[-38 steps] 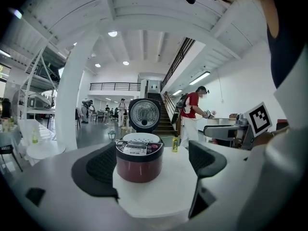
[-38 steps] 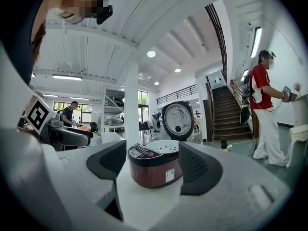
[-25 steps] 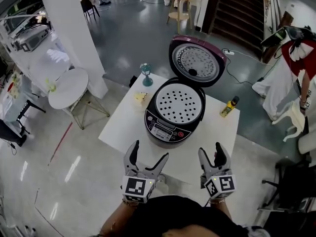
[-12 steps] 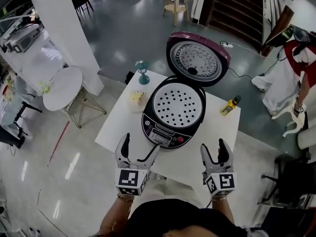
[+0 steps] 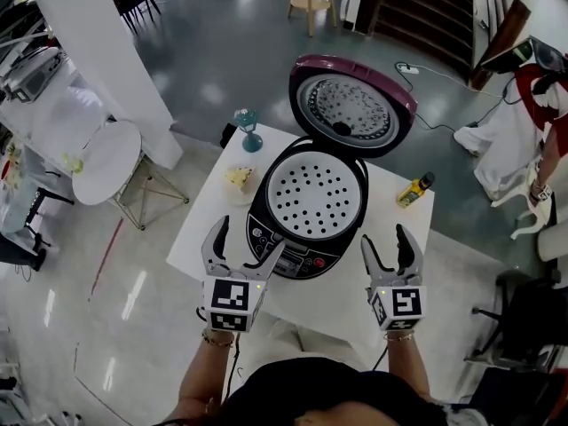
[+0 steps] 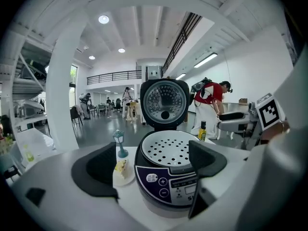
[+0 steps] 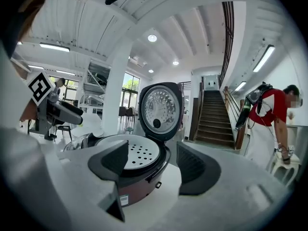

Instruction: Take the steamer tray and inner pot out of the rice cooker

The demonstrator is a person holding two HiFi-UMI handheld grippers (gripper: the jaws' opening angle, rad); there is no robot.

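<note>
**Steamer tray still seated in the open rice cooker, both grippers empty in front of it**

The white, perforated steamer tray (image 5: 317,193) sits level in the mouth of the rice cooker (image 5: 266,238) and fills the opening. The inner pot is not visible beneath it. The cooker's lid (image 5: 352,105) stands hinged up at the back, with its metal inner face turned toward the person. The dark control panel (image 5: 288,254) is at the front.

The cooker stands near the middle of a white square tabletop (image 5: 395,238). To its left on the tabletop is a small plate with a slice of cake (image 5: 236,180). Beyond the plate, near the far corner, stands a small teal lamp figurine (image 5: 248,130). A yellow bottle (image 5: 414,189) stands to the right of the cooker, near the right edge.

The left gripper (image 5: 248,238) is at the cooker's front left, just before the control panel. Its jaws are spread and nothing is between the pads. The right gripper (image 5: 385,238) is at the front right, over the near part of the tabletop and apart from the cooker. Its jaws are also wide and hold nothing. Both point toward the cooker.

On the grey floor to the left are a round white side table (image 5: 106,153) and a white pillar (image 5: 98,43). A person in a red top (image 5: 541,105) bends over at the far right.
</note>
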